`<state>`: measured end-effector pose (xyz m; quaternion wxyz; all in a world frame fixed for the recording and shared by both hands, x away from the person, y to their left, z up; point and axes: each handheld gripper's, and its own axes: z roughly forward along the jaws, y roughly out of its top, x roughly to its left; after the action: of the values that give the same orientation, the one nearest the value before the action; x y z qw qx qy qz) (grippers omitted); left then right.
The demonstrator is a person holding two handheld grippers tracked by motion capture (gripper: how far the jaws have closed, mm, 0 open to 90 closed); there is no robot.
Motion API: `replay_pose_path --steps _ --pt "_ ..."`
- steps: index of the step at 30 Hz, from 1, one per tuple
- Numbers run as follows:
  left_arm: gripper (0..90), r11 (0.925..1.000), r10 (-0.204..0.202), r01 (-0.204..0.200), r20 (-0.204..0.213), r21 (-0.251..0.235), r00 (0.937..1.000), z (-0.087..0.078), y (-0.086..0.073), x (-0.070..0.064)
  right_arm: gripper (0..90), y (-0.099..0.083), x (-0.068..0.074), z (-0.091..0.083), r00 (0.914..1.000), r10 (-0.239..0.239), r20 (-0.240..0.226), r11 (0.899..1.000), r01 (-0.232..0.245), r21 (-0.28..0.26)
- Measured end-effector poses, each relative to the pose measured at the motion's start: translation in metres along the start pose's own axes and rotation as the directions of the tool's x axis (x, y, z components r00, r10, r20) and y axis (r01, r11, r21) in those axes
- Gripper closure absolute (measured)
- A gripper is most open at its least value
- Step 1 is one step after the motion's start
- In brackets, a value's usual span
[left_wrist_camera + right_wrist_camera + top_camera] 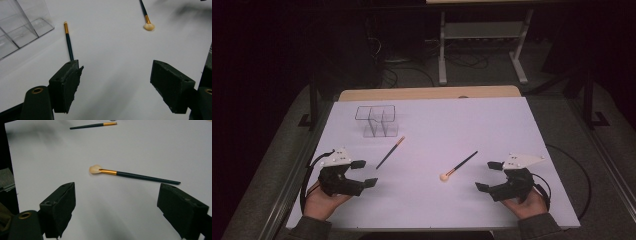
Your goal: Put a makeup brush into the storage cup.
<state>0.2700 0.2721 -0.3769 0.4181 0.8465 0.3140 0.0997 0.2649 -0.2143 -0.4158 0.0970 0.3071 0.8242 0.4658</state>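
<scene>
Two makeup brushes (459,165) (390,152) lie apart on the white table (492,125), a clear organizer (377,120) behind them, dark room beyond. Left gripper (368,173) and right gripper (486,175) rest spread wide, holding nothing.

The high view is dim and vignetted: the white table (492,130) glows with a faint violet cast while the room around it sinks into near black. In both gripper views the surface is evenly lit, shadows soft, the near tongs slightly blurred, with smeared dark blur toward 1 o'clock.
</scene>
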Motion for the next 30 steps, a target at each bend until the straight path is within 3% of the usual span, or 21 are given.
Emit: replay_pose_path --steps 4,16,30 --pt "24.2 0.9992 0.009 -0.009 -0.003 0.038 1.0 0.009 0.01 0.006 14.2 0.0 0.0 0.0 1.0 -0.001 -0.001 1.0 0.001 0.007" --pt "29.9 0.9951 0.034 -0.034 0.008 0.093 0.9994 0.023 0.04 0.019 14.2 0.001 -0.001 -0.001 0.9999 -0.011 0.002 1.0 0.011 0.005" --pt "36.3 0.9883 0.006 -0.008 0.01 0.152 0.9999 0.045 0.06 0.038 14.2 0.002 -0.001 -0.002 0.9999 -0.013 0.004 1.0 0.013 0.005"
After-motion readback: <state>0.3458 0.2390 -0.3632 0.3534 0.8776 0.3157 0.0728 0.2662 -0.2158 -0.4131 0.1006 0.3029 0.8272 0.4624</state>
